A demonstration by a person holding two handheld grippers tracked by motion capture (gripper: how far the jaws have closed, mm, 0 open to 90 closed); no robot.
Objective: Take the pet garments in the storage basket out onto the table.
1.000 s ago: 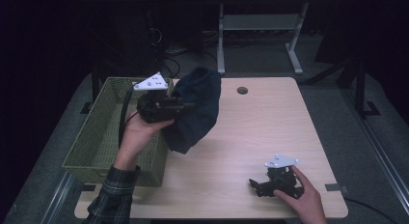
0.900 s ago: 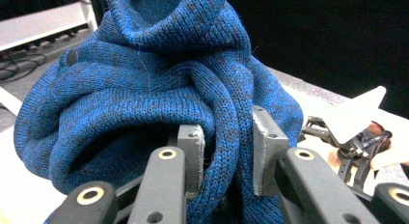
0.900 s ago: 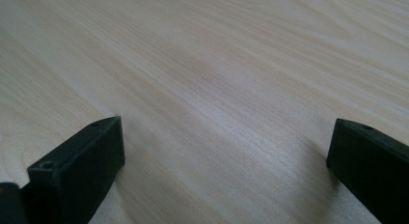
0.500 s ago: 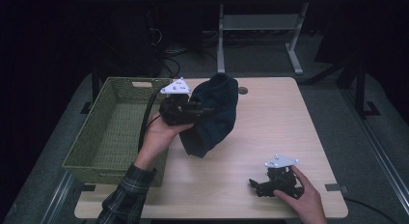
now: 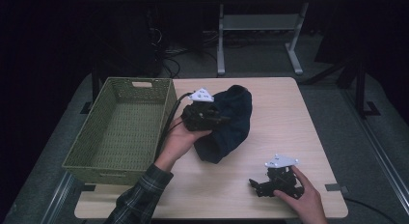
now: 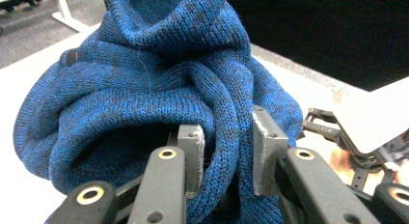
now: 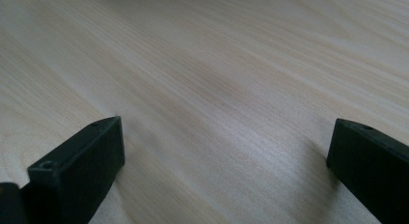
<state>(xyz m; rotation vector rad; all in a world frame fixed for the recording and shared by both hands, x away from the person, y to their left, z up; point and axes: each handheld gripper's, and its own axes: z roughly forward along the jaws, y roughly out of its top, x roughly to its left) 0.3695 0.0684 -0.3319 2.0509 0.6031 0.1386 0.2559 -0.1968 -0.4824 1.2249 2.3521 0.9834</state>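
Note:
A dark blue knitted garment point(image 5: 230, 121) lies bunched on the table's middle, just right of the basket. My left gripper point(image 5: 212, 119) is shut on a thick fold of it. In the left gripper view the knit point(image 6: 144, 89) fills the space between the grey pads point(image 6: 190, 151), which press on a rolled fold. My right gripper point(image 5: 255, 185) rests on the table near the front right corner. In the right gripper view its jaws stand wide apart over bare wood, with nothing between them.
A green woven basket point(image 5: 77, 151) with nothing inside stands on the table's left side. The light wooden table point(image 5: 289, 118) has a round cable hole at the back. Dark floor, cables and a white table frame point(image 5: 222, 45) lie beyond.
My left gripper has carried the blue garment rightward and down, from above the basket's right rim to the table's middle. The right gripper has stayed put.

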